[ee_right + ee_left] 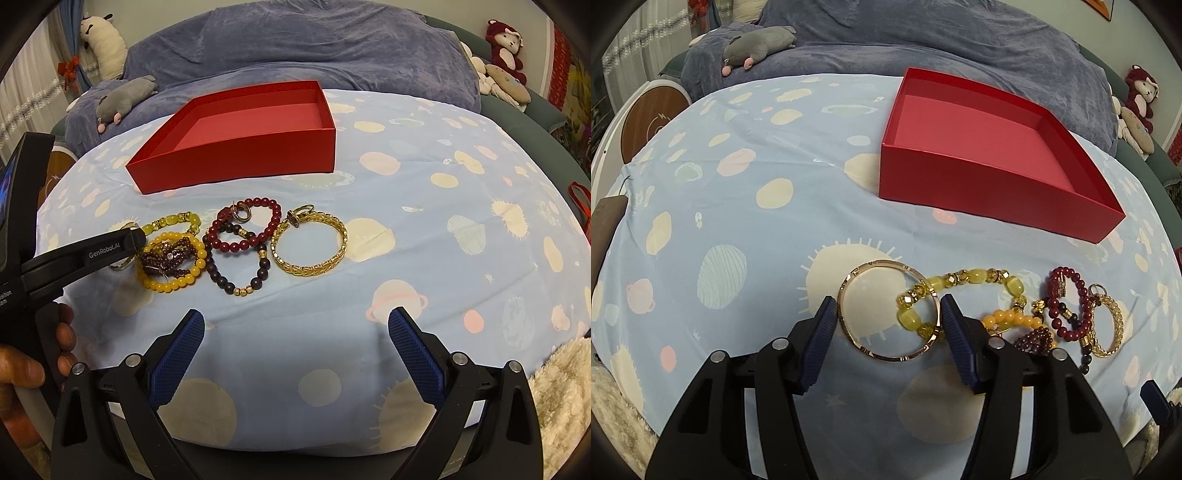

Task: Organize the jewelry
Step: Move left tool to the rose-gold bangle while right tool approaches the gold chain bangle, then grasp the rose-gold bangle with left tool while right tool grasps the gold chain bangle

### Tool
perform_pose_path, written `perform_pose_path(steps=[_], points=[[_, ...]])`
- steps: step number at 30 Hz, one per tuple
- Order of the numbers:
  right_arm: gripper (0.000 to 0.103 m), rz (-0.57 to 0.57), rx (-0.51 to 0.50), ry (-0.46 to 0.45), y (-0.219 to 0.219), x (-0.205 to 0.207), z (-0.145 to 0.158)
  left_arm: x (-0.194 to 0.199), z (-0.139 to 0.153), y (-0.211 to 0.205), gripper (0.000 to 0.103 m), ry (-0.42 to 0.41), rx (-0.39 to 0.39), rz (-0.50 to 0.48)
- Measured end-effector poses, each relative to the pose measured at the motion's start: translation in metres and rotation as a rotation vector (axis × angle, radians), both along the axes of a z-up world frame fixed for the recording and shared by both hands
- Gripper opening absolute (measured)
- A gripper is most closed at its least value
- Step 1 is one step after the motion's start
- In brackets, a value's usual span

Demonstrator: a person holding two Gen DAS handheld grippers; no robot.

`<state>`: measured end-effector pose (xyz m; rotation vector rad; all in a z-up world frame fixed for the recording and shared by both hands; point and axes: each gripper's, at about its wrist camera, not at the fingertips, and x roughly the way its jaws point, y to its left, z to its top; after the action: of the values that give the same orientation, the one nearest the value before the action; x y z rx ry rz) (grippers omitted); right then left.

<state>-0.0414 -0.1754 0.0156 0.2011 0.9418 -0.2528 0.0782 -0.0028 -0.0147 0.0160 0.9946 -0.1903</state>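
A cluster of bracelets lies on the light blue patterned cloth [746, 206]. My left gripper [888, 308] is open, its fingers on either side of a rose-gold bangle [849, 288] that lies flat, overlapped by a yellow bead bracelet [975, 276]. An orange bead bracelet [173, 284], dark red bead bracelets [243, 243] and a gold chain bracelet [314, 267] lie to the right. An empty red box [960, 184] stands beyond them; it also shows in the right wrist view [236, 162]. My right gripper [295, 325] is open and empty, nearer than the jewelry.
A blue-grey blanket [923, 33] with a grey plush toy [757, 46] lies behind the cloth. Stuffed animals [506, 48] sit at the far right. A round wooden disc [652, 122] is at the left edge, white fluffy fabric [561, 398] at the lower right.
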Motion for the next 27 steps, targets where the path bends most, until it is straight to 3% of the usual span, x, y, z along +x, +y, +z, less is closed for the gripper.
perform_pose_path(steps=[13,22,27], points=[[0.095,-0.024,0.022,0.003,-0.026,0.028,0.003,-0.009,0.018,0.007,0.055,-0.031,-0.03,0.016],[0.07,-0.003,0.06,0.038,-0.03,0.053,-0.009,-0.012,0.018,0.009,0.055,-0.024,-0.038,0.021],[0.062,-0.001,0.058,0.053,-0.03,0.064,-0.014,-0.013,0.016,0.008,0.055,-0.017,-0.034,0.014]])
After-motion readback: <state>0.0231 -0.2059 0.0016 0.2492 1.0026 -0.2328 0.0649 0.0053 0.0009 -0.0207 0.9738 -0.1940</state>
